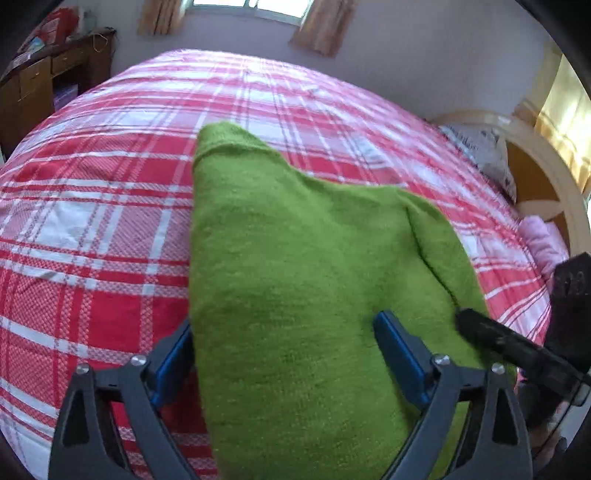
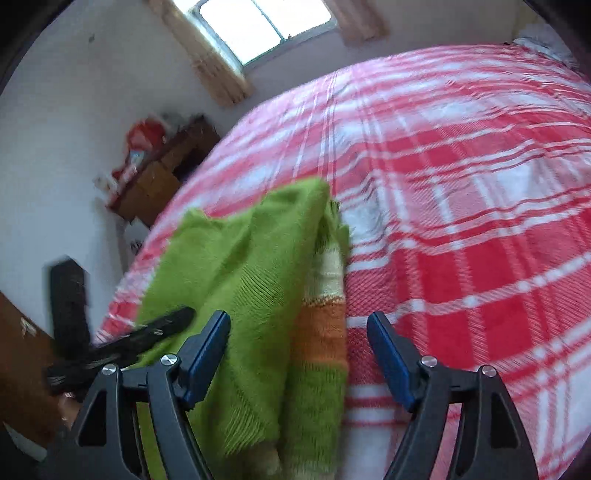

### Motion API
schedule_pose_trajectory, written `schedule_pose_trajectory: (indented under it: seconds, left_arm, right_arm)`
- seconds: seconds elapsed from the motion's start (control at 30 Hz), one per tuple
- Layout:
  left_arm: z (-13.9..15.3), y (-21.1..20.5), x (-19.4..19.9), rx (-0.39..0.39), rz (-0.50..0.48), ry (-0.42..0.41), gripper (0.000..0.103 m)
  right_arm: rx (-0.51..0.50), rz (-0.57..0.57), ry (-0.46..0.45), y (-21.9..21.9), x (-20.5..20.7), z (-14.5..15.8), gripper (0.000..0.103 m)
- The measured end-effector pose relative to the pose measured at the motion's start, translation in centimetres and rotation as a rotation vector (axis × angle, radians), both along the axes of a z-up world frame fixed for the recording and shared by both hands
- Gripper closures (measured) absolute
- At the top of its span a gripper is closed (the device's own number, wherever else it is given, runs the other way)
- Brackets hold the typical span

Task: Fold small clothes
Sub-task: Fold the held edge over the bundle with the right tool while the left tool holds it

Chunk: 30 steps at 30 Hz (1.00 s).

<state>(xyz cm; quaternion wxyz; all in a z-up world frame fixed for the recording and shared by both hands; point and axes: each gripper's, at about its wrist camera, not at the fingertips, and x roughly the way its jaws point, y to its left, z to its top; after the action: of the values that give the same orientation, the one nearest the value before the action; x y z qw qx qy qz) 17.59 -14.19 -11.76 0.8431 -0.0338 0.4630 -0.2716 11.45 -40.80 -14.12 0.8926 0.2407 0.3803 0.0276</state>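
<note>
A green knit sweater [image 1: 295, 258] lies folded on the red and white plaid bed [image 1: 92, 221]. In the right wrist view the sweater [image 2: 251, 266] shows orange and cream stripes along its right edge. My left gripper [image 1: 284, 325] stands open over the sweater's near end, one blue pad at the left edge of the knit and the other resting on top. My right gripper [image 2: 298, 317] is open too, straddling the striped edge, with its right pad over bare bedspread [image 2: 461, 258]. A black finger of the right gripper [image 1: 498, 339] reaches in from the right beside my left one.
A wooden desk [image 1: 37, 81] with clutter stands beyond the bed's far left corner. A round headboard [image 1: 535, 177], a printed pillow [image 1: 480, 147] and a pink cloth [image 1: 543, 240] are at the right. A curtained window [image 2: 258, 26] faces the bed.
</note>
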Motion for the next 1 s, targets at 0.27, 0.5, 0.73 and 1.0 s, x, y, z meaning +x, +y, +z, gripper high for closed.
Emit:
schedule_pose_trajectory:
  seconds: [0.27, 0.5, 0.73, 1.0]
  left_arm:
    - [0.0, 0.2, -0.3, -0.004, -0.012, -0.01, 0.01]
    - [-0.6, -0.4, 0.6, 0.008, -0.02, -0.012, 0.01]
    - [-0.4, -0.7, 0.4, -0.029, -0.054, -0.031, 0.032]
    - [1.4, -0.6, -2.0, 0.033, -0.058, -0.032, 0.062]
  right_arm:
    - [-0.01, 0.106, -0.045, 1.0, 0.2, -0.3, 0.025]
    - [-0.087, 0.132, -0.016, 1.9, 2.6, -0.5, 0.034]
    - [-0.086, 0.142, -0.031, 2.6, 2.4, -0.2, 0.056]
    - [-0.013, 0.086, -0.038, 3.9, -0.2, 1.6, 0.067]
